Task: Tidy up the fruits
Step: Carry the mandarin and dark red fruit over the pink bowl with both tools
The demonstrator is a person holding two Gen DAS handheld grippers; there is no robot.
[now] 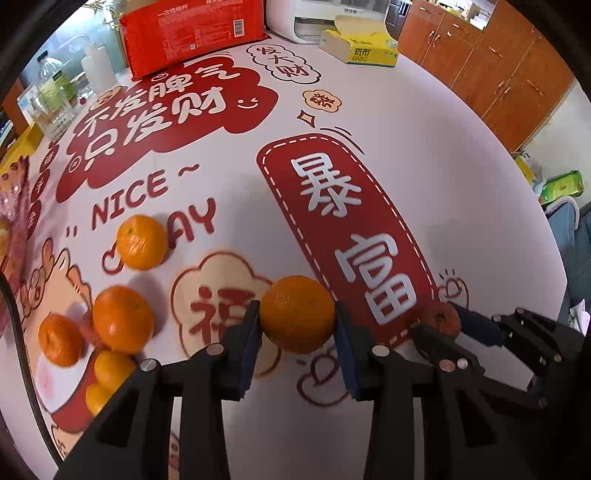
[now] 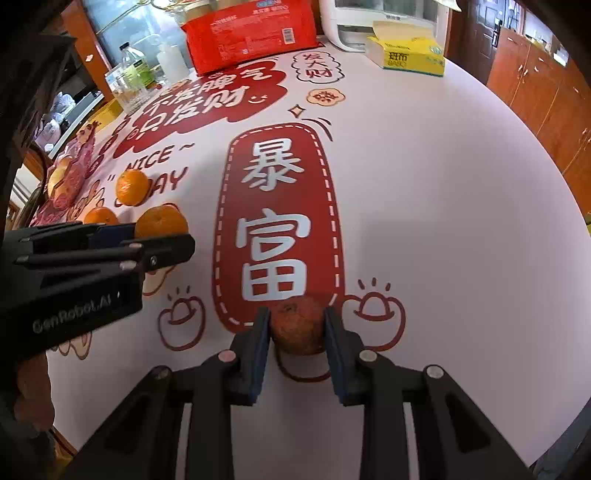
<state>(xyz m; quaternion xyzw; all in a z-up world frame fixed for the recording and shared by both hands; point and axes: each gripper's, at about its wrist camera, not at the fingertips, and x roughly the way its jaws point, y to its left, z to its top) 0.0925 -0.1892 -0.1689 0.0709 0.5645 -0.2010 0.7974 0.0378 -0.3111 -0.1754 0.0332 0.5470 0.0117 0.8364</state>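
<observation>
My left gripper (image 1: 297,312) is shut on a bright orange (image 1: 295,321), both pads pressing its sides just above the printed tablecloth (image 1: 424,166). To its right, my right gripper (image 1: 443,323) is shut on a smaller, darker orange (image 1: 439,316). In the right wrist view that dull orange (image 2: 297,328) sits between the right gripper (image 2: 297,319) pads, low over the red label. The left gripper (image 2: 159,236) shows side-on at the left with its orange (image 2: 160,221). Several loose oranges (image 1: 122,319) lie at the left, one apart (image 1: 141,242).
A red package (image 1: 195,33), a yellow tissue box (image 1: 358,48) and a white appliance (image 1: 325,18) stand at the far edge. Bottles (image 1: 55,85) are at the far left. A pink net bag with fruit (image 2: 70,181) lies left. Wooden cabinets (image 1: 498,66) stand beyond the table.
</observation>
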